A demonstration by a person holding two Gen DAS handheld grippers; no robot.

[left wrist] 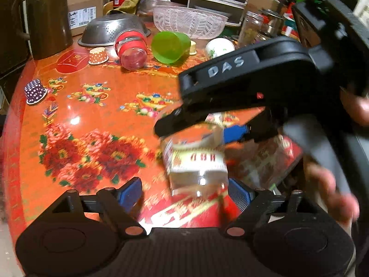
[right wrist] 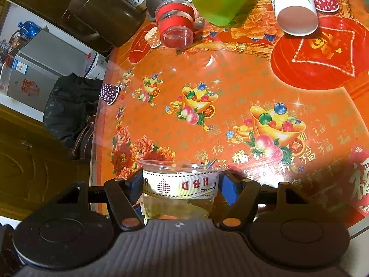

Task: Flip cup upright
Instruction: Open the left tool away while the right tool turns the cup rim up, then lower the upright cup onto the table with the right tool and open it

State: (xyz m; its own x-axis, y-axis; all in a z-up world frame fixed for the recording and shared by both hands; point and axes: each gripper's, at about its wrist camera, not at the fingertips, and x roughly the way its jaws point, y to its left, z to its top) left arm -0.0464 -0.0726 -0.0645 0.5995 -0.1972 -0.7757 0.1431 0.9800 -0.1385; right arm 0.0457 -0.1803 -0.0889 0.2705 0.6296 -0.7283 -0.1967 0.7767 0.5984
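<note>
A clear plastic cup with a white ribbon band marked HBD (right wrist: 182, 184) sits between the blue pads of my right gripper (right wrist: 181, 185), which is shut on it, rim towards the table. In the left wrist view the same cup (left wrist: 196, 159) is blurred, held above the orange table by the right gripper (left wrist: 221, 133), which reaches in from the right. My left gripper (left wrist: 184, 194) is open and empty just below the cup, its blue pads (left wrist: 130, 192) wide apart.
On the orange patterned table (right wrist: 230, 80) lie a green cup (right wrist: 219, 0), a red-banded clear cup (right wrist: 176, 26) and a white cup (right wrist: 293, 4), all on their sides. Small dotted paper cups (left wrist: 34, 91), a metal colander (left wrist: 110, 31), a brown jug (left wrist: 48, 16) and a pink basket (left wrist: 189, 22) stand behind.
</note>
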